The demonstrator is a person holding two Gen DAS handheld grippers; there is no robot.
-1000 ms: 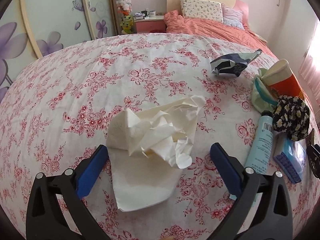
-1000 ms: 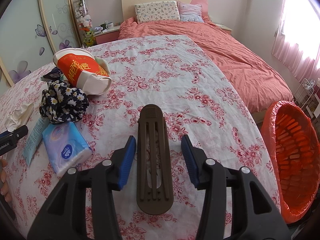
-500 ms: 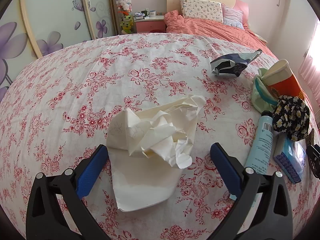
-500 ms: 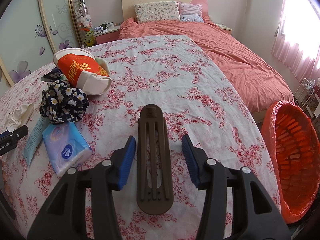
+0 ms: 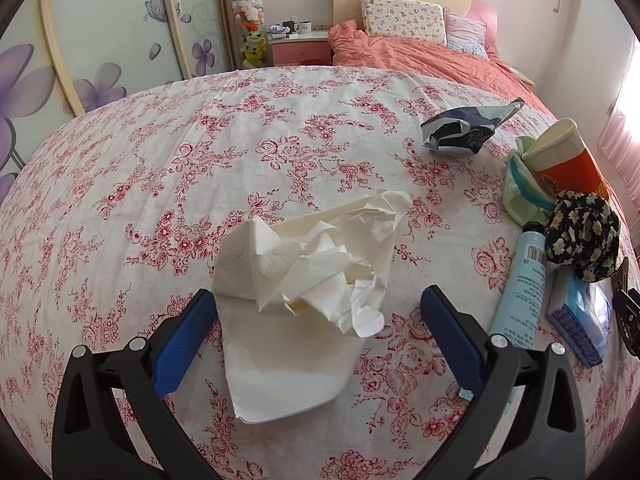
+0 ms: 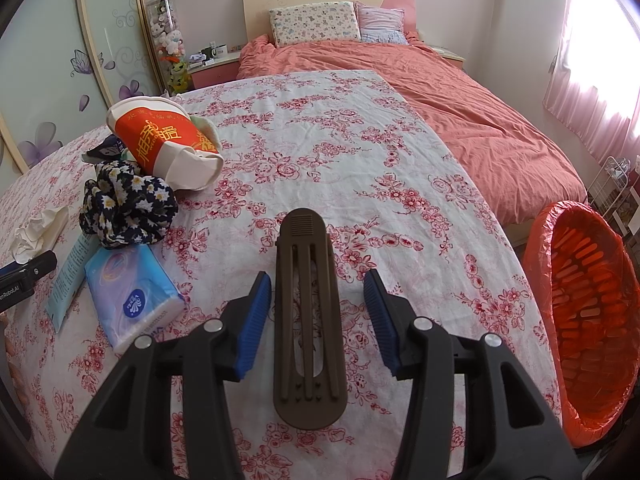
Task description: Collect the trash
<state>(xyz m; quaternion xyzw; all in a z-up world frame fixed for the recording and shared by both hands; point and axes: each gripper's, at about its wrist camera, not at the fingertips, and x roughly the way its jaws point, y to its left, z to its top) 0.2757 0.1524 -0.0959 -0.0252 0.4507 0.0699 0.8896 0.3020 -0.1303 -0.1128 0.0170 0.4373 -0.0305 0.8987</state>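
Left gripper: jaws wide open, straddling crumpled paper on the floral bedsheet, left pad at the paper's edge, right pad clear. Right gripper: jaws part open, either side of a brown clip, nothing gripped. Nearby: wrapper, cup, tube, tissue pack, scrunchie; orange-lined bin beside the bed.

Bed: lying beyond the floral cloth, wearing a coral duvet
Nightstand: standing left of the bed
Curtain: glowing with daylight, hanging right of the bed
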